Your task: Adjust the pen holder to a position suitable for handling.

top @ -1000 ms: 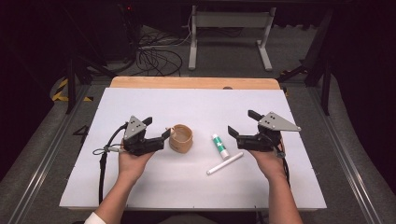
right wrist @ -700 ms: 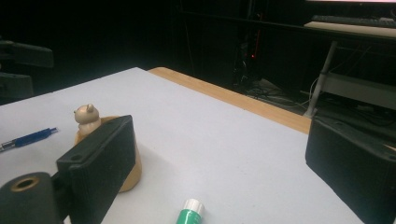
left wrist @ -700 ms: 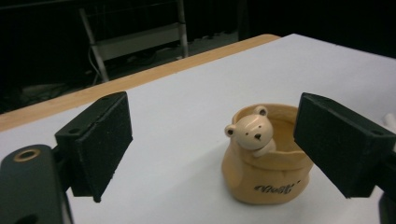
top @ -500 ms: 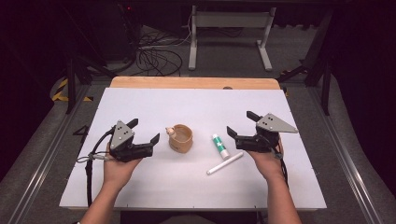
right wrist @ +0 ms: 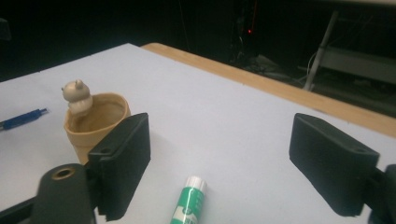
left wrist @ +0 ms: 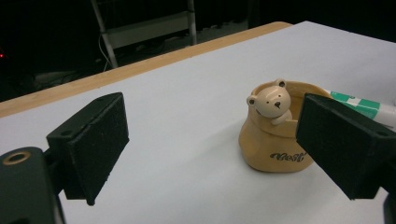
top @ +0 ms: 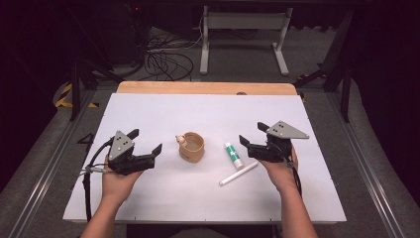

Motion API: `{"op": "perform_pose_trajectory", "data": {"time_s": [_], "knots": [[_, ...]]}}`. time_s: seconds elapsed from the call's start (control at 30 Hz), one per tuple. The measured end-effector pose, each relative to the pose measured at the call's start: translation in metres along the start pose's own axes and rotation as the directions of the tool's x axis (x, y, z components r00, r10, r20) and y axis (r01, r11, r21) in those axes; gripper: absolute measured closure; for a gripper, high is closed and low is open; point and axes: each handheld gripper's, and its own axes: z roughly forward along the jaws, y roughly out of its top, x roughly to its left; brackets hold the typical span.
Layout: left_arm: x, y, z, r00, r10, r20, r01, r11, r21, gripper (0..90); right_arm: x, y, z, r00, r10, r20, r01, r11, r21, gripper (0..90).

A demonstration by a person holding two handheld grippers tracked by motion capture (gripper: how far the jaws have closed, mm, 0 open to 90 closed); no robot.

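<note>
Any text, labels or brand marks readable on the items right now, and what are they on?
"Mest": dark script, partly cut off by the jaw, on the front of the bear cup.
Green and white glue stick: print on its label too blurred to read.
White pen: no marking legible.
</note>
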Motion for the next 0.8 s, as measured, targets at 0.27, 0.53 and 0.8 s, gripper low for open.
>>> {"op": "perform_pose_trajectory", "data": {"time_s": [0.27, 0.53, 0.8], "knots": [[0.0, -0.002, 0.001, 0.9999, 0.004, 0.014, -0.004, 1.0, 0.0, 10.1, 0.006, -0.011, 0.01, 0.999, 0.029, 0.033, -0.031, 0.997, 0.07, 30.6], [0.0, -0.001, 0.001, 0.9996, 0.014, 0.026, -0.013, 0.9999, -0.007, 9.9, 0.013, -0.02, 0.018, 0.998, 0.041, 0.049, -0.047, 0.9906, 0.129, 33.8], [-0.001, -0.001, 0.001, 0.9989, 0.02, 0.043, -0.02, 0.9998, -0.009, 9.8, 0.017, -0.024, 0.021, 0.9966, 0.041, 0.071, -0.051, 0.988, 0.146, 38.1]]}}
